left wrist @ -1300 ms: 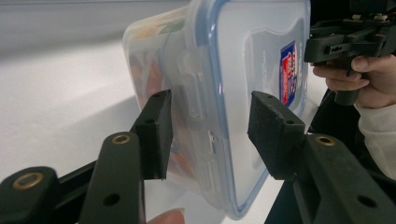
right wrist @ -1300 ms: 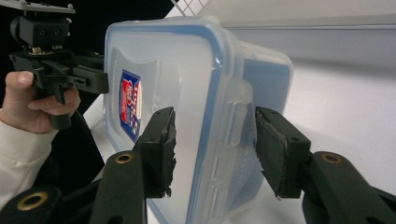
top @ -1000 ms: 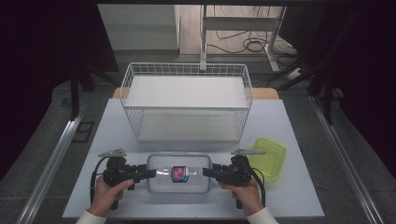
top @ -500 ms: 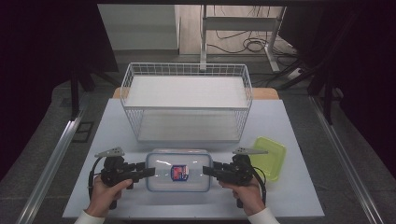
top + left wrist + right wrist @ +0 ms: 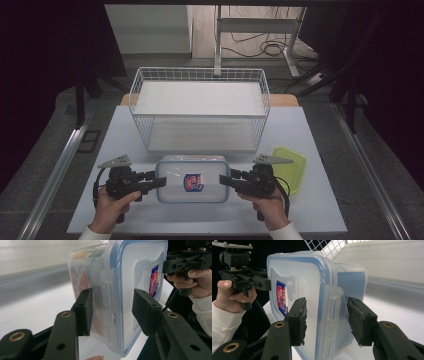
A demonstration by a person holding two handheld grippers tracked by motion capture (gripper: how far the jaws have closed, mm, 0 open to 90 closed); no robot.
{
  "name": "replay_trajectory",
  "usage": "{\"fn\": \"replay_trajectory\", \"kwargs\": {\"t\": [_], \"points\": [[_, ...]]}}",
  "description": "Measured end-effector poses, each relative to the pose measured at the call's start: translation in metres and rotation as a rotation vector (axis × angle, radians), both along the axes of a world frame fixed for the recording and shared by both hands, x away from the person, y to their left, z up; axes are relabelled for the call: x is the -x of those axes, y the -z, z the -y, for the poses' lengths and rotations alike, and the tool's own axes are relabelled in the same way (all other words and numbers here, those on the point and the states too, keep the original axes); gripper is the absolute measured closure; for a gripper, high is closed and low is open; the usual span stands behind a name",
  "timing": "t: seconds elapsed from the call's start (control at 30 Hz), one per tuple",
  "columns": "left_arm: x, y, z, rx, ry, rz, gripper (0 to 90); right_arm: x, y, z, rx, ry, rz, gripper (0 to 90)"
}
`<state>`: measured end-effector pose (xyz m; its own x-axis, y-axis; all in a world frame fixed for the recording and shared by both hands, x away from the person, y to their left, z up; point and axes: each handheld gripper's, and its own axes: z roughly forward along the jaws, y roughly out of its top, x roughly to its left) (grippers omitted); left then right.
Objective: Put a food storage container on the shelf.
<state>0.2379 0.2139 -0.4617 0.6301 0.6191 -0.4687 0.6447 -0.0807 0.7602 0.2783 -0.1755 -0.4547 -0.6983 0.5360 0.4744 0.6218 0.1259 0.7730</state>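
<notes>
Straddling the end latches of the rigid, slick, likely food-weighted lidded container (image 5: 192,179) on the near surface (image 5: 310,130) before the wire basket (image 5: 200,107), left gripper (image 5: 155,182) and right gripper (image 5: 226,180) jaws spread, not yet pinching.

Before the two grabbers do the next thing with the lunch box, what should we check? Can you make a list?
1. Left gripper straddles the box's side latch: ok, but jaws open, with gaps on both sides.
2. Right gripper around the opposite latch: ok, jaws also open.
3. Lid on the plastic food container: ok, it sits on top.
4. Wire basket free for it: ok, nothing inside.
5. Green lid out of the way: ok, it lies apart at the right.
6. Latches locked: cannot tell.
</notes>
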Motion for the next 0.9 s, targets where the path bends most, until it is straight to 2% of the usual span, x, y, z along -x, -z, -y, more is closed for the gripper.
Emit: {"fn": "replay_trajectory", "kwargs": {"t": [0.2, 0.5, 0.6, 0.63, 0.67, 0.7, 0.8, 0.9], "points": [[0.0, -0.007, 0.0, 0.001, 0.006, 0.018, 52.6, 0.001, -0.006, 0.001, -0.003, 0.0, 0.02, 51.2], [-0.005, -0.024, 0.001, 0.012, 0.011, 0.046, 52.6, -0.001, -0.025, 0.004, -0.009, 0.001, 0.061, 51.6], [-0.007, -0.037, 0.0, 0.019, 0.016, 0.063, 52.6, -0.002, -0.037, 0.004, -0.021, -0.003, 0.083, 52.2], [-0.007, -0.037, 0.0, 0.019, 0.016, 0.063, 52.6, -0.002, -0.037, 0.004, -0.021, -0.003, 0.083, 52.2], [-0.009, -0.043, -0.001, 0.024, 0.016, 0.072, 52.6, -0.002, -0.046, 0.004, -0.018, -0.001, 0.095, 52.2], [-0.009, -0.043, -0.001, 0.024, 0.016, 0.072, 52.6, -0.002, -0.046, 0.004, -0.018, -0.001, 0.095, 52.2], [-0.013, -0.052, -0.001, 0.033, 0.017, 0.082, 52.6, -0.005, -0.063, 0.004, -0.007, 0.002, 0.122, 52.3], [-0.016, -0.063, -0.001, 0.035, 0.017, 0.101, 52.6, -0.007, -0.071, 0.003, -0.004, 0.003, 0.134, 52.3]]}}
